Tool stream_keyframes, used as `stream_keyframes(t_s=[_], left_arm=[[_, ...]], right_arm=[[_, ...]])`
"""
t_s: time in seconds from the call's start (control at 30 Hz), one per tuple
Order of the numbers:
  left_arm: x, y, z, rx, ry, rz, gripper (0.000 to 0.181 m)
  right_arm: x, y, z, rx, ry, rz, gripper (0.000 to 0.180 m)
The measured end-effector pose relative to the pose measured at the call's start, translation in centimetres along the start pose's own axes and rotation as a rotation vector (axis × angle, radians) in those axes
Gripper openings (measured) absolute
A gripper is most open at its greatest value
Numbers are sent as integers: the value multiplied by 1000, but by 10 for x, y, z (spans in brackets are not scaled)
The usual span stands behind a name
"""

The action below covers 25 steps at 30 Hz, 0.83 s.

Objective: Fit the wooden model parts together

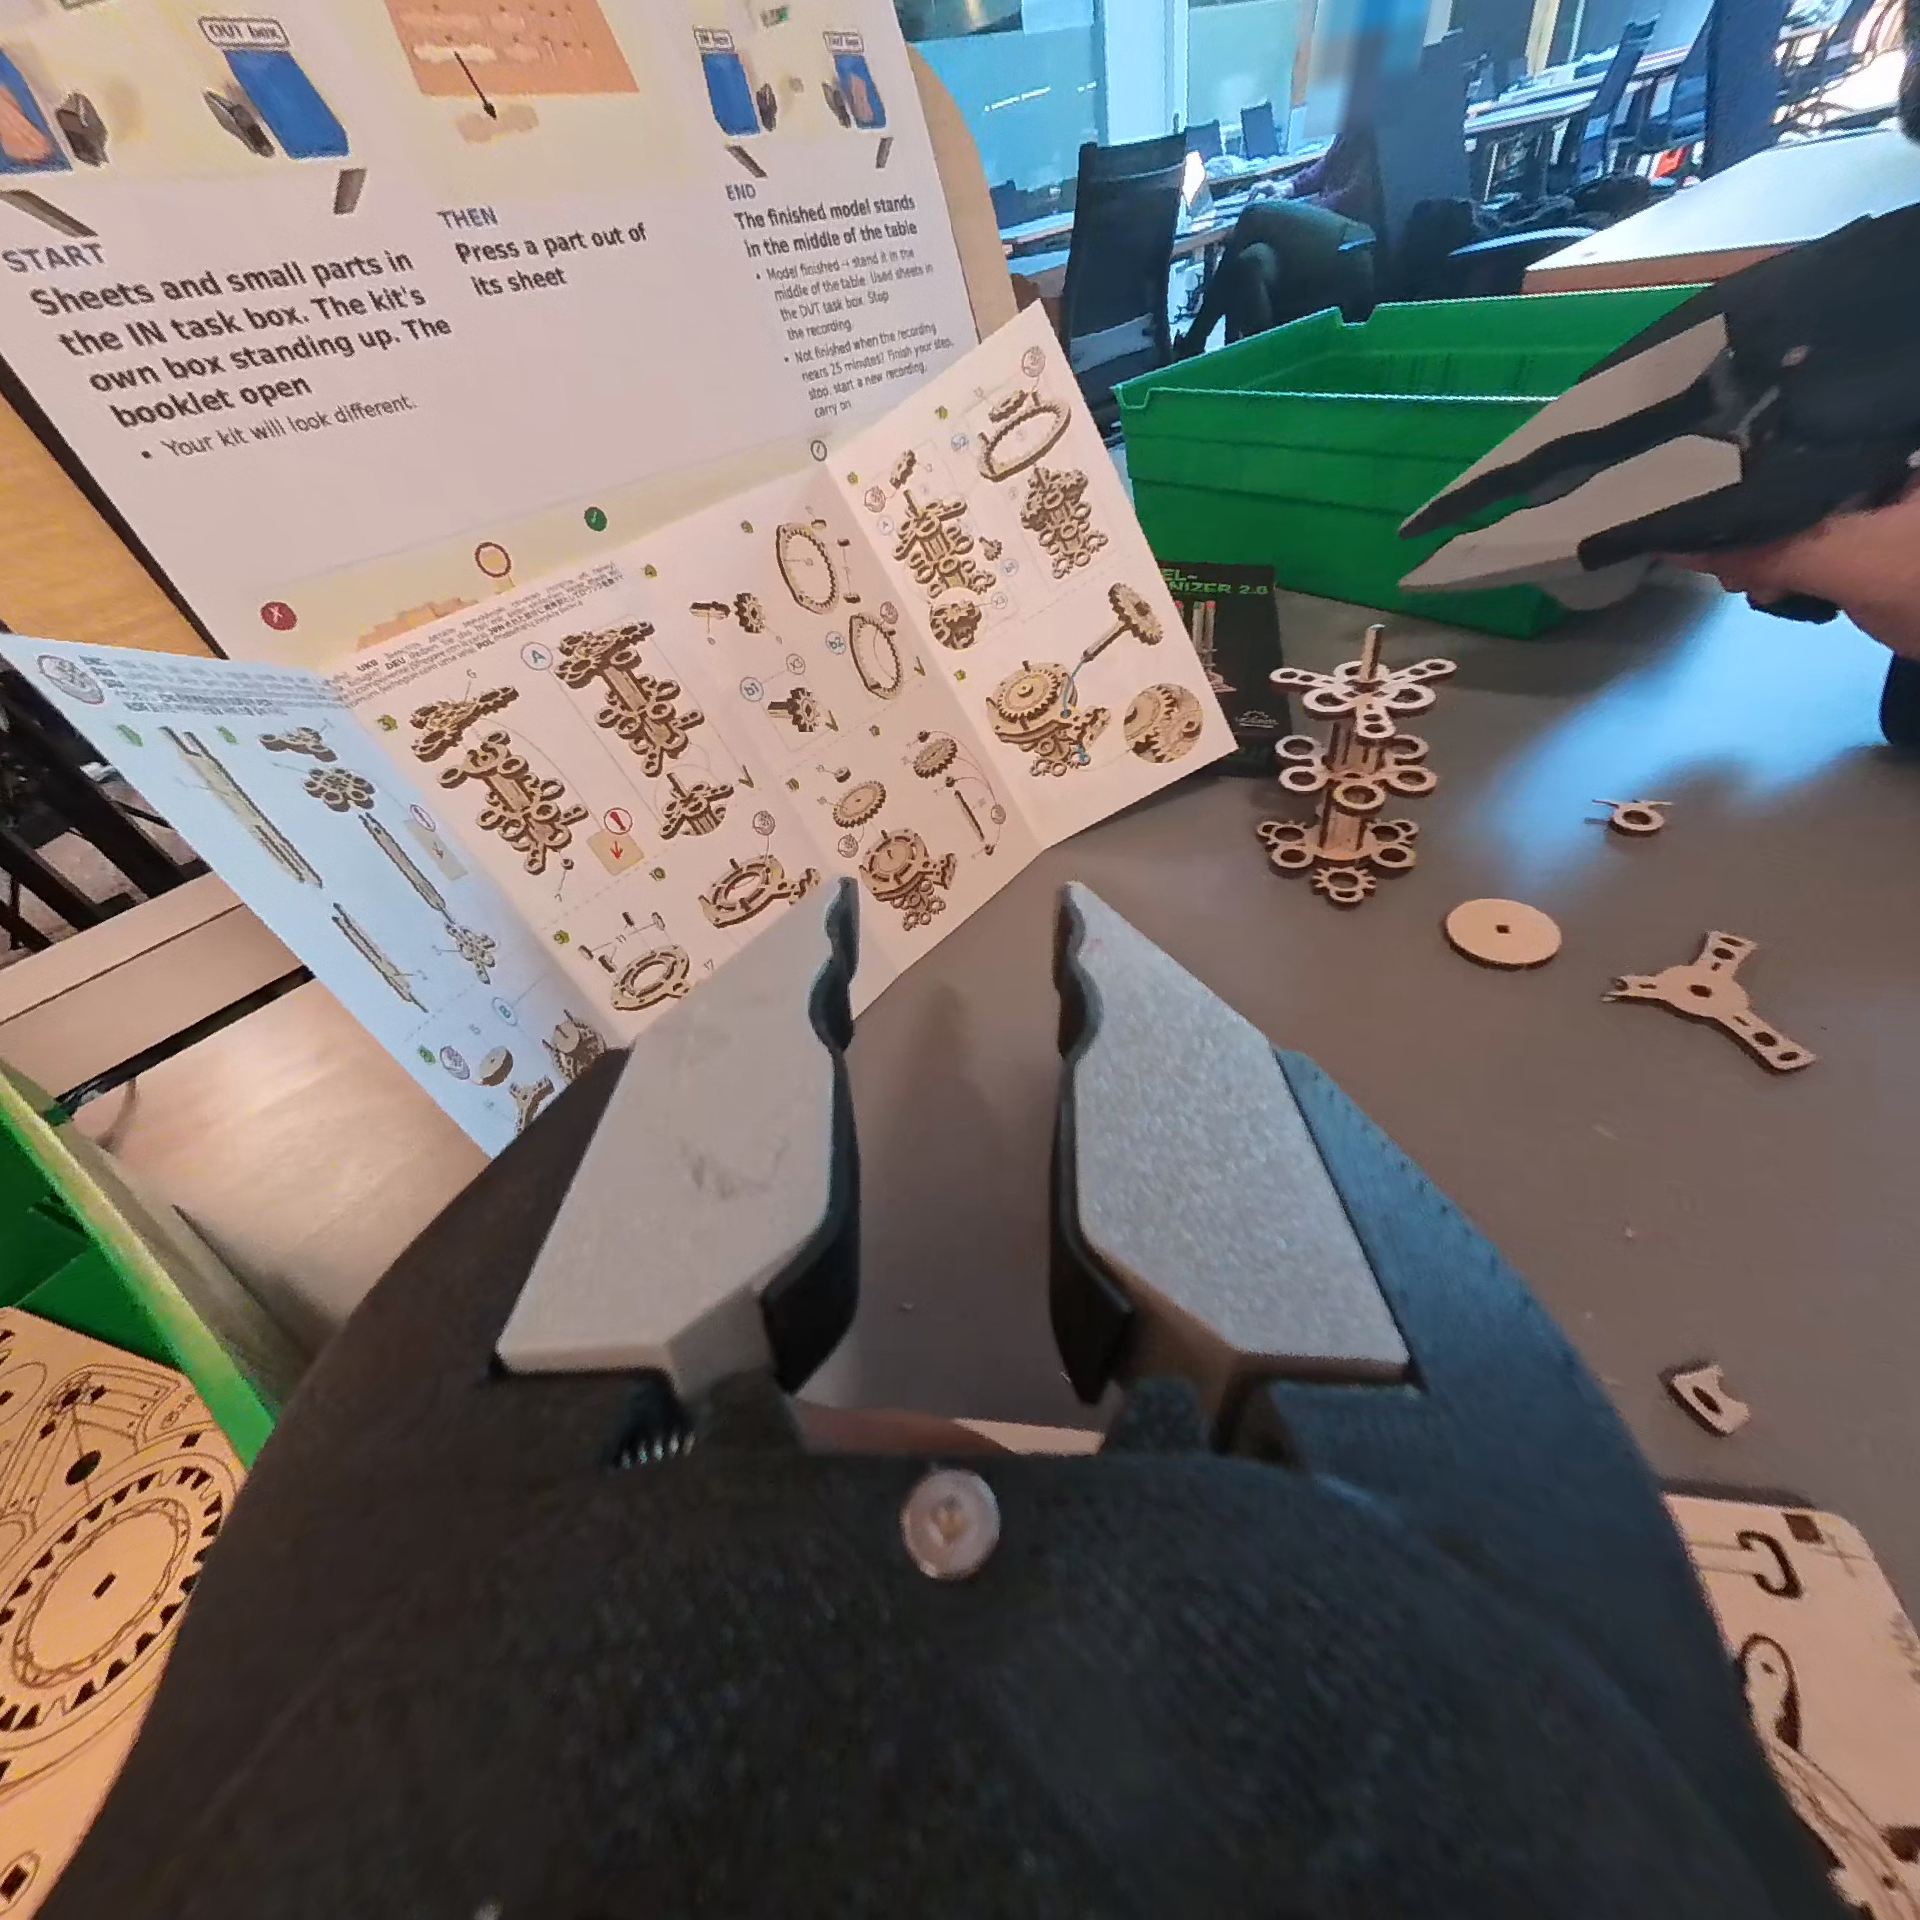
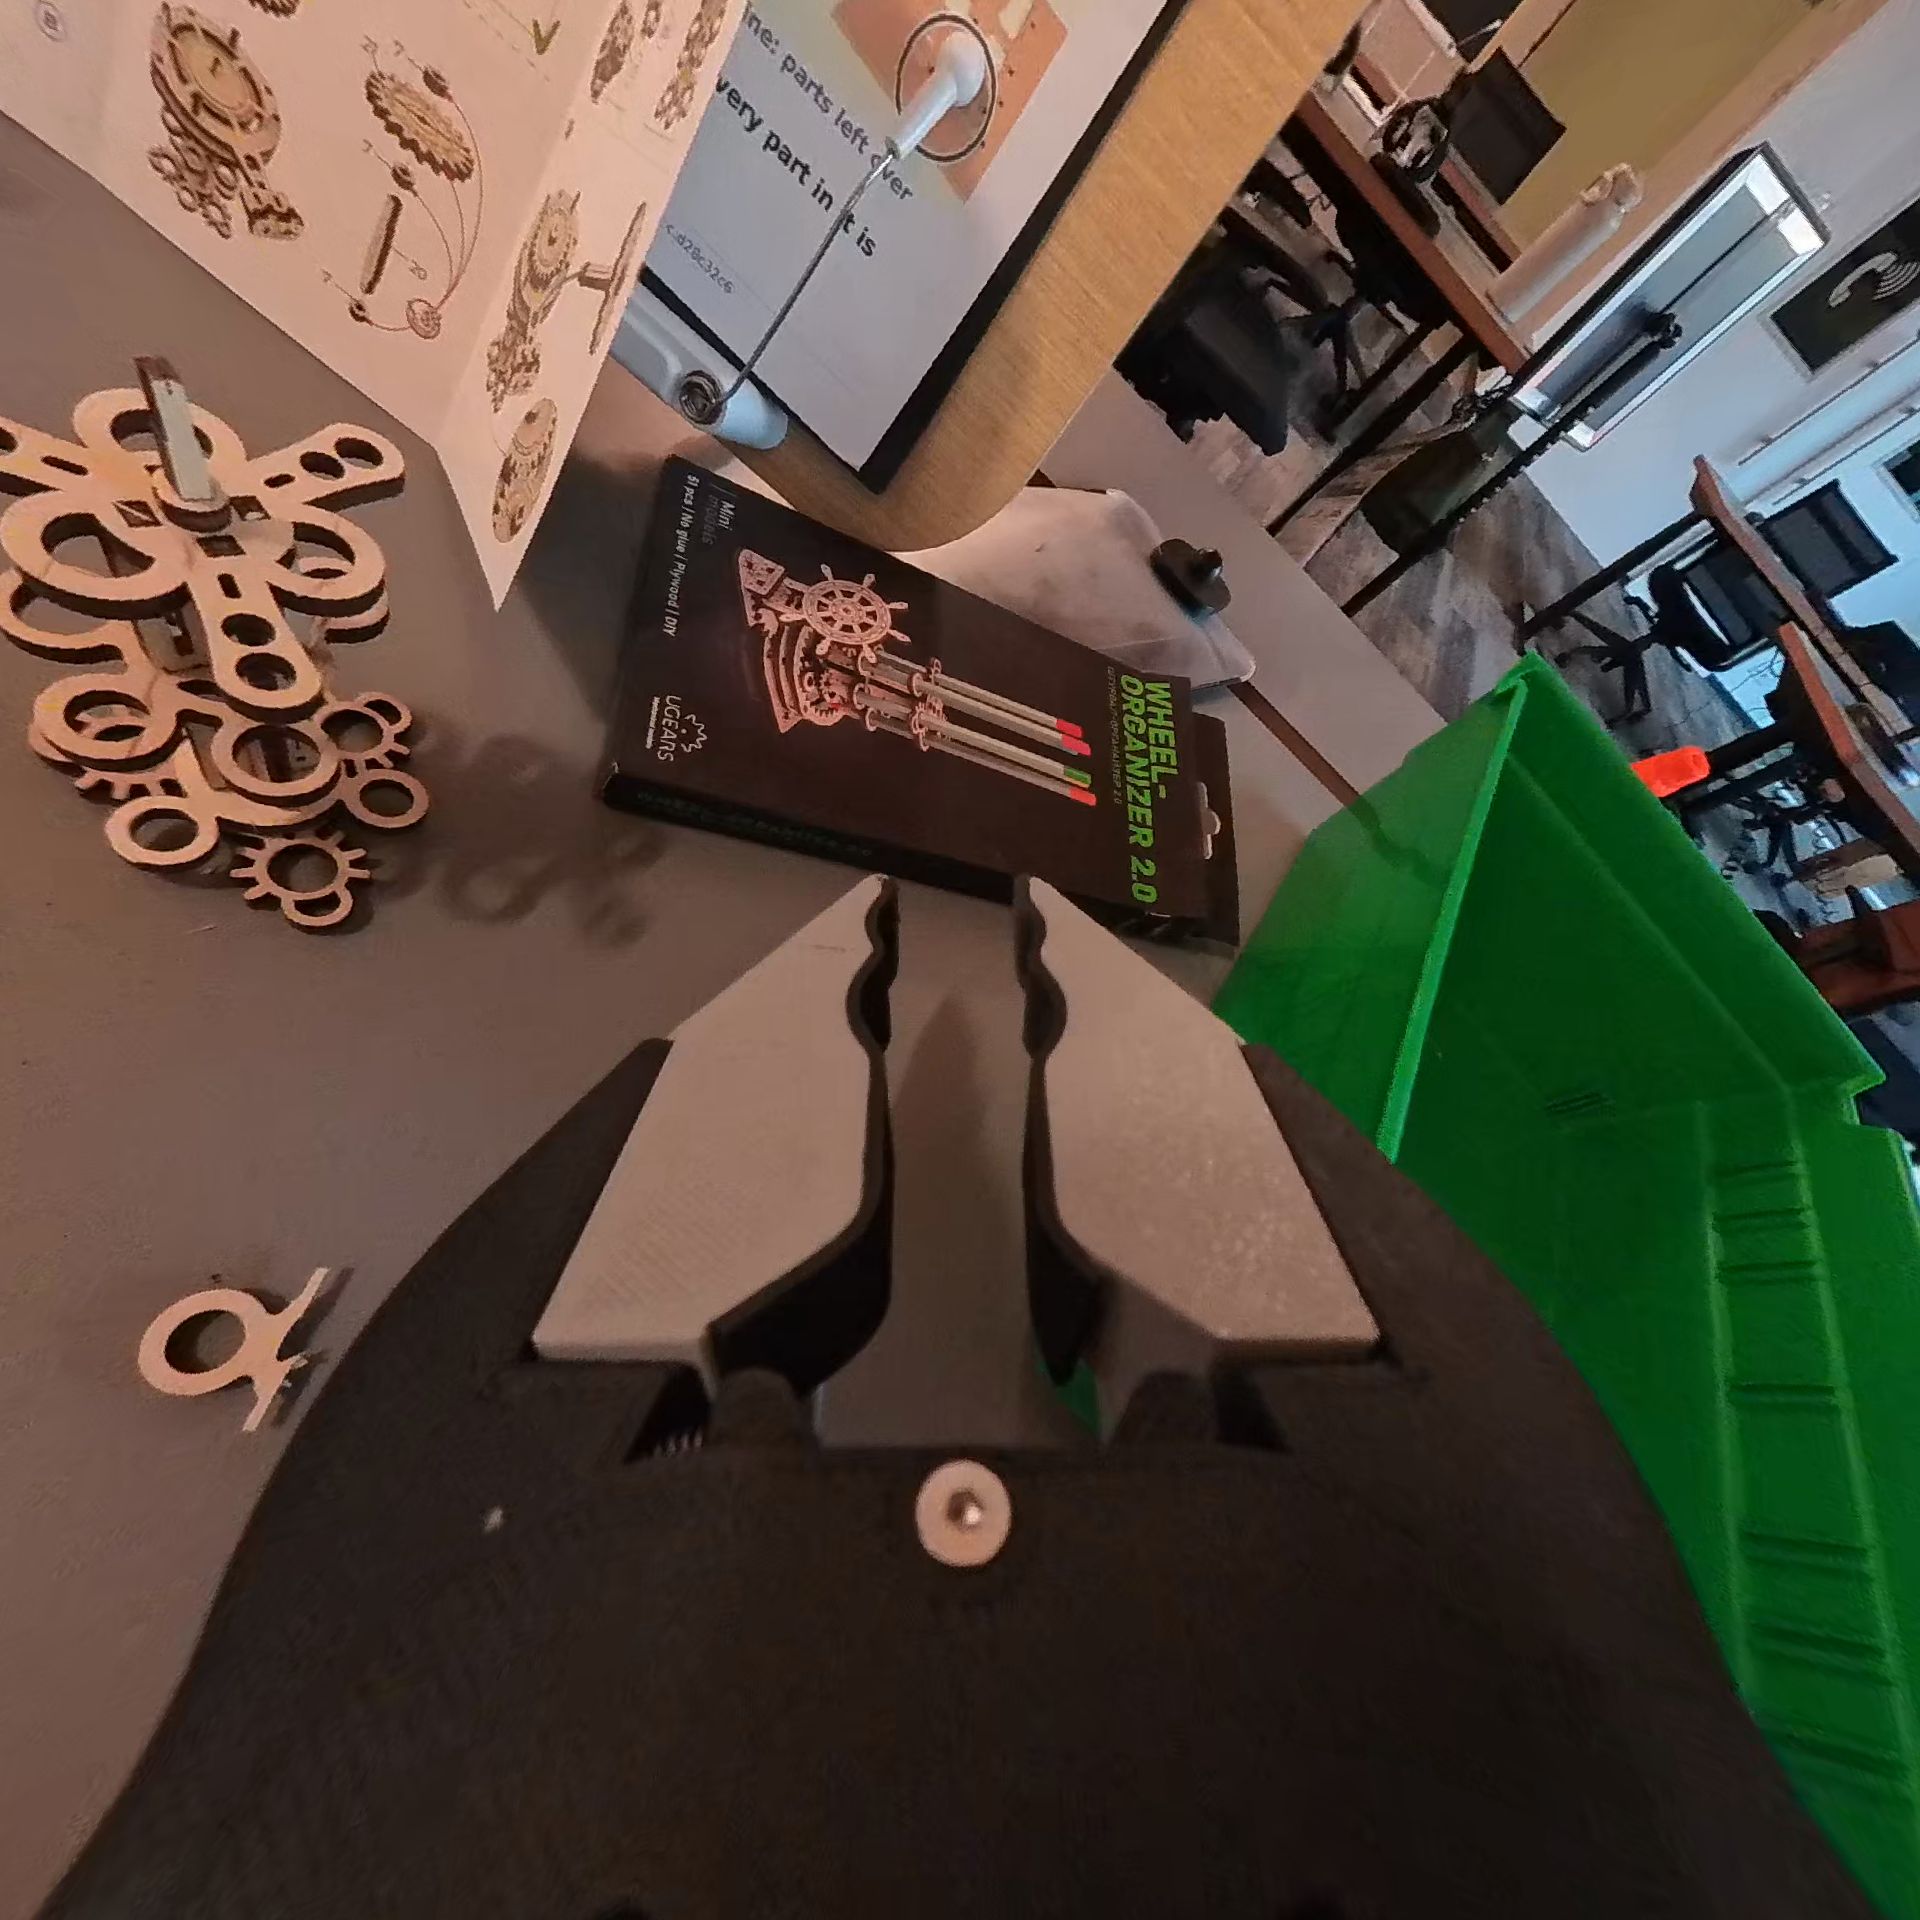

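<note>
A partly built wooden model (image 1: 1349,769), a tiered stack of ringed plates on a central post, stands on the grey table; it also shows in the right wrist view (image 2: 208,665). Loose parts lie to its right: a small ring piece (image 1: 1631,816), a round disc (image 1: 1503,931), a three-armed piece (image 1: 1709,997) and a small bracket (image 1: 1707,1397). The ring piece also shows in the right wrist view (image 2: 223,1345). My left gripper (image 1: 956,904) is open and empty above the table, facing the booklet. My right gripper (image 2: 954,899) is open and empty, right of the model; it shows in the left wrist view (image 1: 1423,551).
An open instruction booklet (image 1: 675,769) stands before a white instruction board (image 1: 468,312). The black kit box (image 2: 914,727) lies flat beside green bins (image 2: 1621,1143). Wooden part sheets lie at the near left (image 1: 94,1621) and near right (image 1: 1808,1683). A green bin (image 1: 1340,436) stands behind the model. Tip to tip, the grippers are about 30 cm apart. The round disc (image 1: 1503,931) sits 15 cm or so from the ends of my right fingers. My left tips are roughly 15 cm from the small bracket (image 1: 1707,1397). From either gripper's tips it is about 20 cm to the three-armed piece (image 1: 1709,997).
</note>
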State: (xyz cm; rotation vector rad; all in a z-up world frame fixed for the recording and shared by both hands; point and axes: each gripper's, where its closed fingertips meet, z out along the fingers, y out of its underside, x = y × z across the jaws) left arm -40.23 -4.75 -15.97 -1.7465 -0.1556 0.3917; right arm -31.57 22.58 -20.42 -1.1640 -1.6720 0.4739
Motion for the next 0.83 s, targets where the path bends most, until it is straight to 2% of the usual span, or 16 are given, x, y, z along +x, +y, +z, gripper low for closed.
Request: stream_keyframes(t_s=[0.83], left_arm=[[-4, 0, -3, 1, -3, -14, 34]], right_arm=[[-4, 4, 6, -16, -46, 49, 18]])
